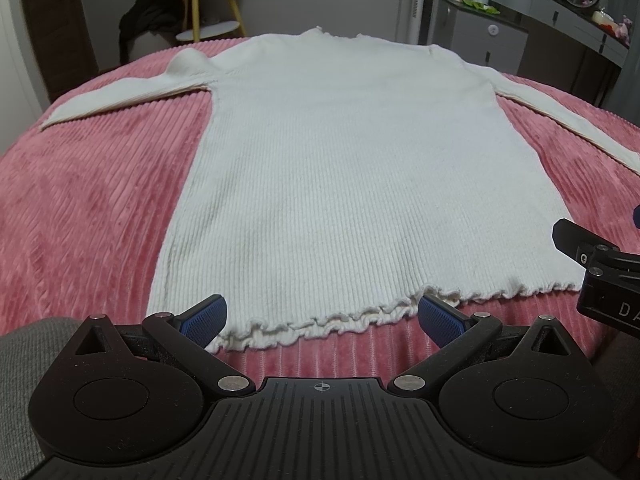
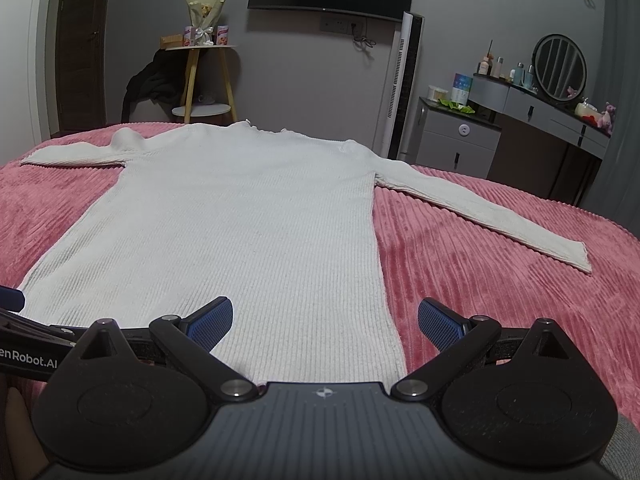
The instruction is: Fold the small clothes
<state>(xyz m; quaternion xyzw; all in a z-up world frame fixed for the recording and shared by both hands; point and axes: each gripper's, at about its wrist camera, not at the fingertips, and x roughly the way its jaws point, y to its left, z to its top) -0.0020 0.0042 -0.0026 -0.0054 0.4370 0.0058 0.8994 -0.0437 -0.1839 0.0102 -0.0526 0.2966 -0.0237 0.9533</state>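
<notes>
A white ribbed long-sleeved sweater [image 1: 340, 168] lies flat on the pink bed cover [image 1: 80, 200], collar at the far end, both sleeves spread out, ruffled hem nearest me. It also shows in the right wrist view [image 2: 240, 232]. My left gripper [image 1: 322, 320] is open and empty, just above the hem's left half. My right gripper [image 2: 325, 324] is open and empty over the hem's right corner; it shows at the right edge of the left wrist view [image 1: 600, 276].
The pink corduroy cover [image 2: 500, 280] spans the bed. Beyond the far edge stand a yellow-legged side table [image 2: 204, 80] with dark clothing, a tall white tower fan [image 2: 404, 88] and a grey dresser [image 2: 520, 128] with a mirror.
</notes>
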